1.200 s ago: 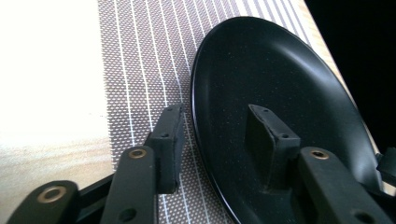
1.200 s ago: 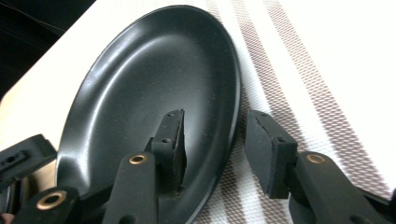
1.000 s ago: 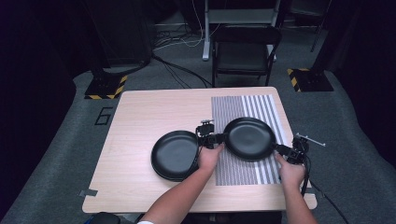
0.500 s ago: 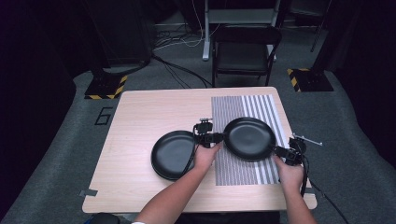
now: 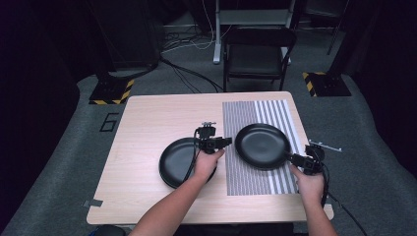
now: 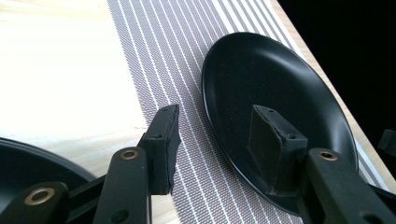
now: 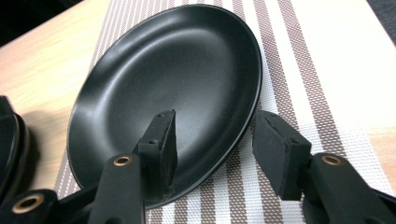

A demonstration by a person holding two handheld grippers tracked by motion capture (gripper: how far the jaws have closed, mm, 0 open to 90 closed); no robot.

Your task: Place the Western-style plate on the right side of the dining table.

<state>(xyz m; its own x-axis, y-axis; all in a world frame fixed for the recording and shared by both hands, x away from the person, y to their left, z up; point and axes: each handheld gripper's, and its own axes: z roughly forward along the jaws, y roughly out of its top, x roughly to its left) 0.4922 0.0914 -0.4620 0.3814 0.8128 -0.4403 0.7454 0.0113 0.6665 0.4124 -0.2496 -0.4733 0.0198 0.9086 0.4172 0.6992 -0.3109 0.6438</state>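
A black plate (image 5: 262,146) lies on the striped placemat (image 5: 246,118). My left gripper (image 5: 223,141) is at its left rim and my right gripper (image 5: 295,158) at its near right rim. In the left gripper view the left gripper (image 6: 217,140) is open, one jaw over the mat and the other over the plate (image 6: 275,79), with the rim between them. The right gripper (image 7: 215,140) is also open astride the rim of the plate (image 7: 173,70). A second black plate (image 5: 179,162) rests on the bare wood under my left hand.
The wooden table (image 5: 157,118) has its right edge just beyond the placemat (image 7: 317,60). A black chair (image 5: 258,54) stands behind the table, with cables on the dark floor around it. The second plate's rim (image 6: 28,158) sits close behind the left jaws.
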